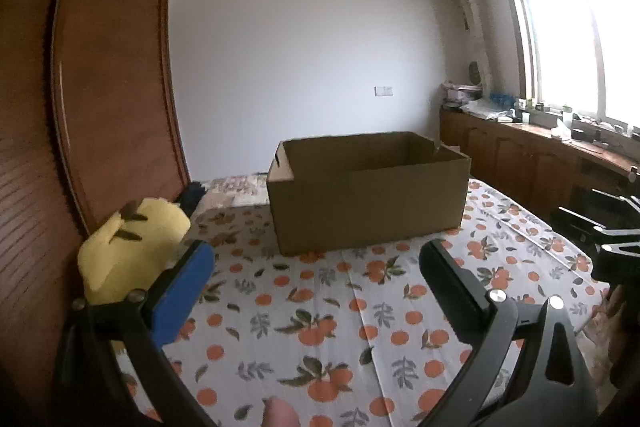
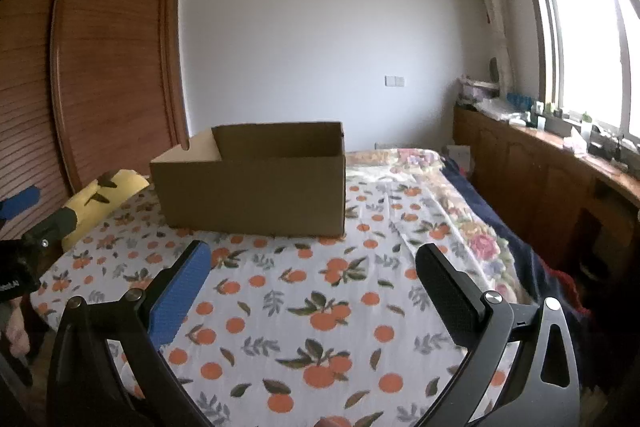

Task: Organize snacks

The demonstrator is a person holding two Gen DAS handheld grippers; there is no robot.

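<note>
An open brown cardboard box (image 1: 368, 191) stands on a bed covered with an orange-print sheet (image 1: 320, 315); it also shows in the right wrist view (image 2: 256, 187). Its inside is hidden from both views. No snacks are in view. My left gripper (image 1: 316, 267) is open and empty, held above the sheet in front of the box. My right gripper (image 2: 312, 267) is open and empty, also above the sheet (image 2: 320, 307) in front of the box. The right gripper shows at the right edge of the left wrist view (image 1: 608, 239).
A yellow plush pillow (image 1: 132, 247) lies at the bed's left edge against a wooden wardrobe (image 1: 100, 87). A wooden counter with clutter (image 2: 560, 155) runs under the window on the right. A floral blanket (image 2: 472, 227) lies along the bed's right side.
</note>
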